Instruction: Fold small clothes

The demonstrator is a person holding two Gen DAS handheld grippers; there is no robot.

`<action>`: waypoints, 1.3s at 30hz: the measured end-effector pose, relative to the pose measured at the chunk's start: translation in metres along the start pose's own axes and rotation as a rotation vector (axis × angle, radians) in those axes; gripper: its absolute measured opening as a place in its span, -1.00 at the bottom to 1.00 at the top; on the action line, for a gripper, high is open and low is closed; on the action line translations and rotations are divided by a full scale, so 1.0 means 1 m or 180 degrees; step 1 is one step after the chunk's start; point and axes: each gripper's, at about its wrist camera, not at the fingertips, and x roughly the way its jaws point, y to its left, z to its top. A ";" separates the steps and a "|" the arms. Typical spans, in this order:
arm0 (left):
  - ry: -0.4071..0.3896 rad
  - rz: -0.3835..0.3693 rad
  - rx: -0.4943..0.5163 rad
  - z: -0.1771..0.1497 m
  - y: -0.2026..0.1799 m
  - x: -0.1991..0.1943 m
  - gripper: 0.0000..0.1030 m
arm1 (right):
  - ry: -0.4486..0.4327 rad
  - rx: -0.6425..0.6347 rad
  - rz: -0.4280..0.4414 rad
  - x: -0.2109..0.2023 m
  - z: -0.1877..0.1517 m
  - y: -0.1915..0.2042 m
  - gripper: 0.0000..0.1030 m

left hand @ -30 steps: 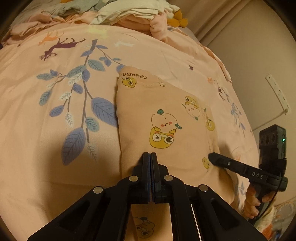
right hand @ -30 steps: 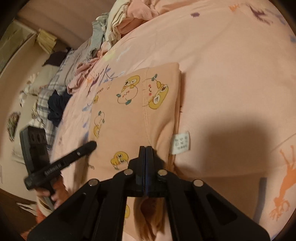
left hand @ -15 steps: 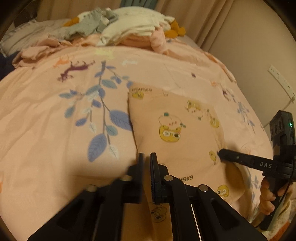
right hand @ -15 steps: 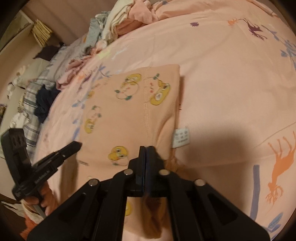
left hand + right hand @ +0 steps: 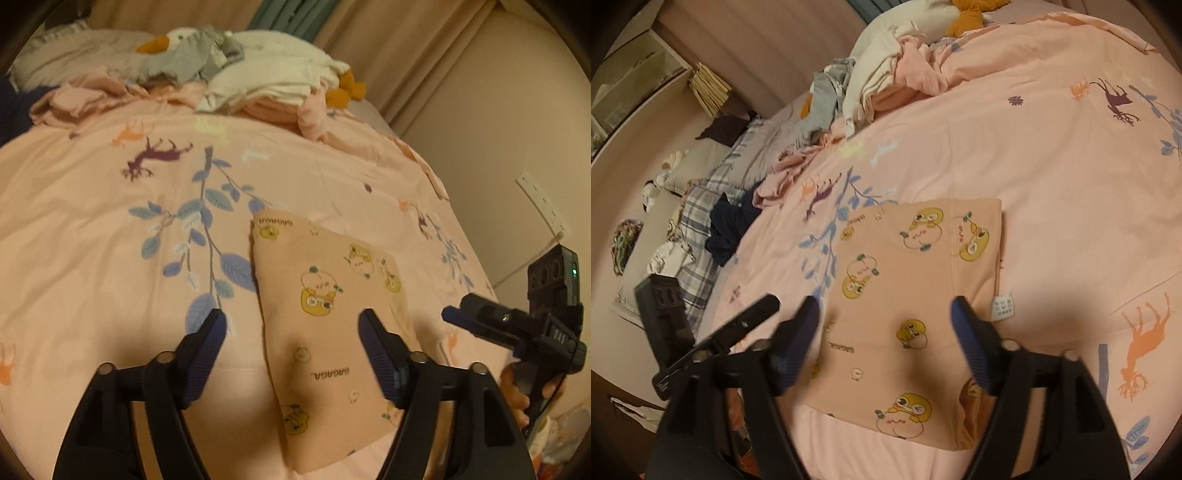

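Note:
A small peach garment with yellow cartoon prints (image 5: 328, 325) lies folded flat as a rectangle on the pink bed cover (image 5: 110, 258). It also shows in the right wrist view (image 5: 916, 288), with a white label at its right edge. My left gripper (image 5: 291, 328) is open and empty, raised above the garment's near part. My right gripper (image 5: 884, 314) is open and empty above the garment's near edge. The right gripper shows at the right of the left wrist view (image 5: 517, 328); the left gripper shows at the left of the right wrist view (image 5: 716, 336).
A heap of unfolded clothes (image 5: 240, 77) lies at the far end of the bed, also in the right wrist view (image 5: 879, 74). Dark and plaid clothes (image 5: 713, 221) lie at the bed's left side. A wall with a socket strip (image 5: 543, 206) stands at the right.
Both grippers were shut on the garment's near edge; both have opened, let go and pulled up and back. The garment now lies flat and free.

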 end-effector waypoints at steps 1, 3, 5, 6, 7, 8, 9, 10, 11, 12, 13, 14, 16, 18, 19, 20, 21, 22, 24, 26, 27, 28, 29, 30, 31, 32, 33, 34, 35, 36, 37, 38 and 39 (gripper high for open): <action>0.0049 -0.0095 0.0004 0.000 0.002 0.001 0.56 | 0.0014 0.0029 0.0013 -0.001 0.002 -0.002 0.77; 0.0095 -0.0311 -0.0161 0.000 0.014 0.003 0.61 | 0.0079 0.0109 -0.0006 0.000 0.003 -0.006 0.96; 0.0137 -0.0414 -0.0393 0.000 0.026 0.007 0.75 | 0.0147 0.0145 -0.0022 0.001 0.003 -0.010 0.97; 0.0167 -0.0480 -0.0505 0.000 0.033 0.010 0.83 | 0.0197 0.0156 -0.0023 0.003 0.003 -0.013 0.97; 0.0211 -0.0544 -0.0621 -0.001 0.040 0.014 0.84 | 0.0237 0.0160 -0.0014 0.004 0.002 -0.015 0.97; 0.0262 -0.0605 -0.0726 -0.001 0.047 0.018 0.85 | 0.0277 0.0176 0.0011 0.006 0.001 -0.019 0.98; 0.0319 -0.0690 -0.0830 -0.002 0.052 0.022 0.85 | 0.0301 0.0207 0.0035 0.008 0.000 -0.023 0.98; 0.0370 -0.0757 -0.0906 -0.003 0.055 0.024 0.85 | 0.0319 0.0261 0.0047 0.010 -0.001 -0.028 0.98; 0.0439 -0.0835 -0.0985 -0.004 0.058 0.029 0.85 | 0.0347 0.0341 0.0043 0.012 -0.002 -0.035 0.99; 0.0487 -0.0887 -0.1026 -0.005 0.058 0.032 0.85 | 0.0382 0.0416 0.0026 0.015 -0.002 -0.042 0.99; 0.0546 -0.0954 -0.1065 -0.008 0.058 0.036 0.85 | 0.0426 0.0508 -0.0002 0.018 -0.003 -0.050 0.99; 0.0597 -0.1017 -0.1085 -0.009 0.057 0.040 0.85 | 0.0453 0.0564 -0.0012 0.020 -0.003 -0.055 0.99; 0.0770 -0.1170 -0.1062 -0.013 0.051 0.051 0.85 | 0.0514 0.0703 0.0026 0.024 -0.005 -0.067 0.99; 0.0865 -0.1293 -0.1060 -0.017 0.048 0.059 0.85 | 0.0554 0.0783 0.0097 0.027 -0.006 -0.074 0.98; 0.0860 -0.1284 -0.1043 -0.019 0.045 0.063 0.85 | 0.0565 0.0796 0.0116 0.029 -0.006 -0.075 0.99; 0.0838 -0.1250 -0.1005 -0.020 0.042 0.064 0.85 | 0.0573 0.0796 0.0130 0.030 -0.006 -0.075 0.98; 0.0814 -0.1246 -0.0940 -0.020 0.039 0.064 0.85 | 0.0589 0.0791 0.0178 0.034 -0.006 -0.076 1.00; 0.0799 -0.1265 -0.0896 -0.020 0.037 0.064 0.85 | 0.0614 0.0793 0.0221 0.037 -0.006 -0.076 1.00; 0.0807 -0.1316 -0.0861 -0.020 0.036 0.067 0.85 | 0.0698 0.0804 0.0271 0.046 -0.006 -0.078 1.00; 0.0823 -0.1410 -0.0882 -0.018 0.037 0.070 0.85 | 0.0684 0.0786 0.0273 0.051 -0.005 -0.076 1.00; 0.0837 -0.1466 -0.0905 -0.016 0.039 0.073 0.85 | 0.0678 0.0761 0.0291 0.052 -0.004 -0.075 1.00; 0.0873 -0.1555 -0.0937 -0.014 0.039 0.075 0.85 | 0.0677 0.0739 0.0311 0.054 -0.003 -0.074 1.00; 0.0903 -0.1605 -0.0963 -0.013 0.038 0.078 0.85 | 0.0670 0.0730 0.0348 0.055 -0.003 -0.073 1.00; 0.0916 -0.1612 -0.0970 -0.012 0.038 0.080 0.85 | 0.0659 0.0742 0.0394 0.057 -0.002 -0.073 1.00; 0.0931 -0.1605 -0.0932 -0.012 0.033 0.083 0.85 | 0.0641 0.0758 0.0430 0.059 -0.003 -0.073 1.00; 0.0933 -0.1592 -0.0885 -0.013 0.029 0.085 0.85 | 0.0632 0.0749 0.0454 0.060 -0.002 -0.072 1.00; 0.0937 -0.1564 -0.0792 -0.014 0.022 0.087 0.85 | 0.0624 0.0727 0.0518 0.061 -0.002 -0.071 0.99; 0.0938 -0.1545 -0.0720 -0.015 0.017 0.088 0.85 | 0.0635 0.0716 0.0621 0.063 -0.002 -0.069 0.99; 0.0939 -0.1544 -0.0663 -0.017 0.012 0.088 0.85 | 0.0674 0.0715 0.0724 0.067 -0.003 -0.067 0.99; 0.0947 -0.1559 -0.0629 -0.019 0.009 0.089 0.85 | 0.0677 0.0696 0.0735 0.070 -0.003 -0.064 0.99; 0.0971 -0.1585 -0.0618 -0.020 0.006 0.090 0.85 | 0.0660 0.0659 0.0704 0.073 -0.003 -0.061 0.99; 0.0993 -0.1613 -0.0615 -0.021 0.003 0.091 0.85 | 0.0652 0.0607 0.0683 0.075 -0.002 -0.057 0.99; 0.1018 -0.1642 -0.0608 -0.022 0.002 0.091 0.85 | 0.0654 0.0587 0.0683 0.076 -0.001 -0.055 0.96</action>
